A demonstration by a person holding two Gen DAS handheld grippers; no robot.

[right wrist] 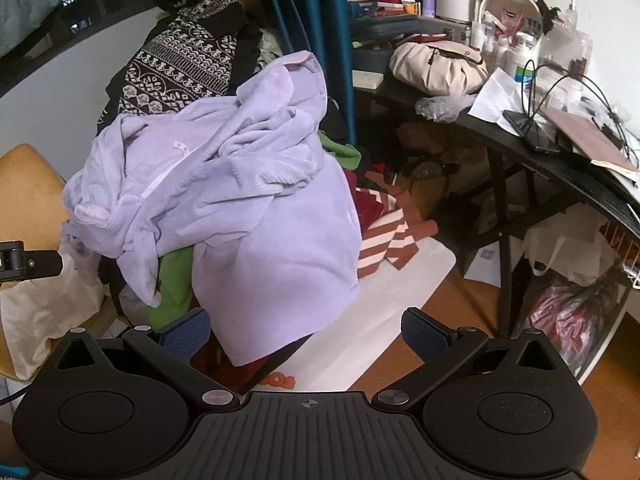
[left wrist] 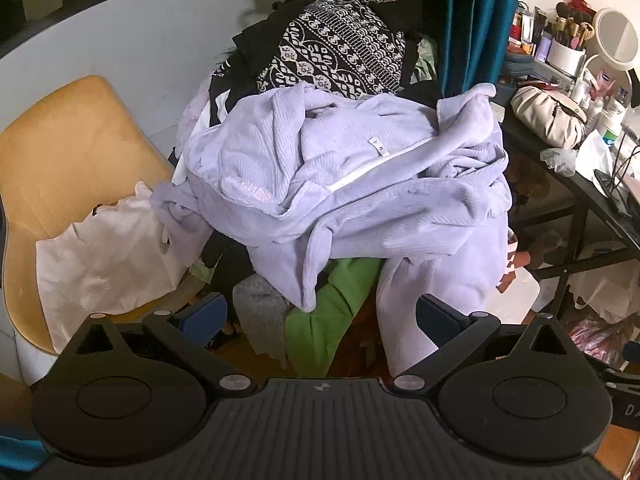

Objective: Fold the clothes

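Note:
A crumpled lavender fleece jacket (left wrist: 352, 184) with a white zipper lies on top of a tall pile of clothes; the right wrist view shows the same jacket (right wrist: 240, 184) draping down the pile's front. Under it sit a green garment (left wrist: 332, 312), a grey one (left wrist: 260, 312) and a black-and-white patterned cloth (left wrist: 336, 52). My left gripper (left wrist: 320, 320) stands open just short of the pile's lower edge, holding nothing. My right gripper (right wrist: 306, 332) is open too, its blue pads either side of the jacket's hanging hem without touching it.
A yellow chair (left wrist: 72, 152) with a white garment (left wrist: 108, 256) is at the left. A black desk (right wrist: 520, 148) crowded with cosmetics, a beige bag (right wrist: 436, 64) and a round mirror stands at the right. A striped cloth (right wrist: 388, 236) lies on a white mat (right wrist: 380, 320).

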